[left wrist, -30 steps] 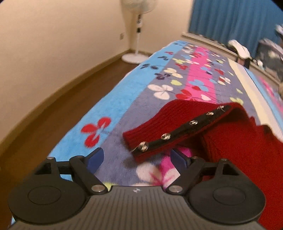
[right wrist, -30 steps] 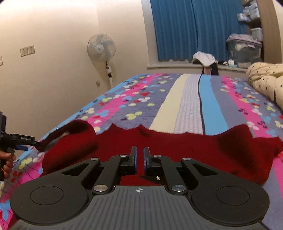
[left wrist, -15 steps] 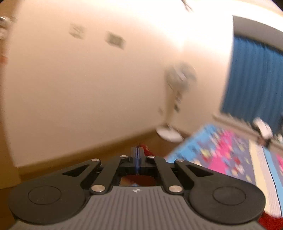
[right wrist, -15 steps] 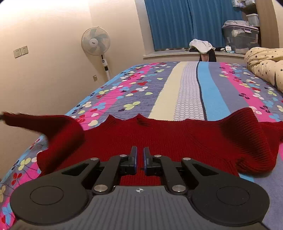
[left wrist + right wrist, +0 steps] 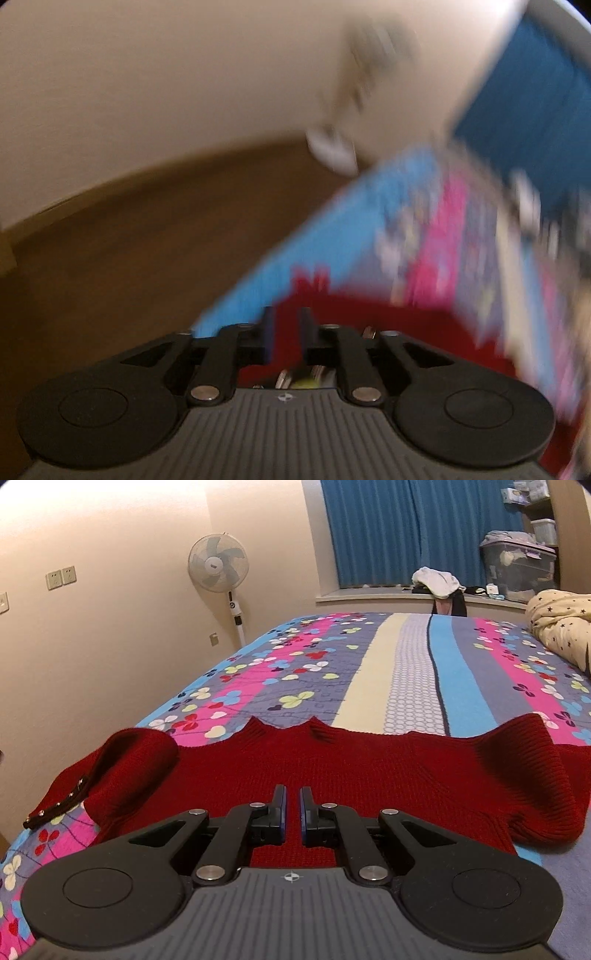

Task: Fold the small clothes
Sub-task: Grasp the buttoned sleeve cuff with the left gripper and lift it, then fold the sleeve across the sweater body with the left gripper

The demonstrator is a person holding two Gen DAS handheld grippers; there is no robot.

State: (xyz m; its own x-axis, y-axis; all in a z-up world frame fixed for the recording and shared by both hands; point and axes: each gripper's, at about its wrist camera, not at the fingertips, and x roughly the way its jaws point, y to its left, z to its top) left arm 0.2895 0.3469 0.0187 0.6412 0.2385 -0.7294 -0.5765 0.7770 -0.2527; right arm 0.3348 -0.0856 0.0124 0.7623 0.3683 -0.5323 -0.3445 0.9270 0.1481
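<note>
A dark red knit sweater (image 5: pixel 369 768) lies spread across the flowered bed cover (image 5: pixel 406 664). Its left sleeve (image 5: pixel 136 760) is bent over, and the dark cuff band with metal snaps (image 5: pixel 55 810) rests near the bed's left edge. My right gripper (image 5: pixel 291 805) is shut at the sweater's near hem, with red knit in the narrow gap between the pads. The left wrist view is badly blurred. There my left gripper (image 5: pixel 286 325) hangs over the sweater (image 5: pixel 388 325) by the bed's edge. Its jaws are opening, and the red cloth lies under them without being pressed.
A standing fan (image 5: pixel 218 568) is by the wall beyond the bed's left side, above a brown wooden floor (image 5: pixel 147 240). A star-print duvet (image 5: pixel 557 620) lies at the far right of the bed. Clothes and a storage box (image 5: pixel 517 568) sit on the window ledge.
My left gripper shut at the snap cuff and drew the sleeve out to the left. Now the sleeve lies slack on the bed, and the left jaws have parted. The right gripper has not moved.
</note>
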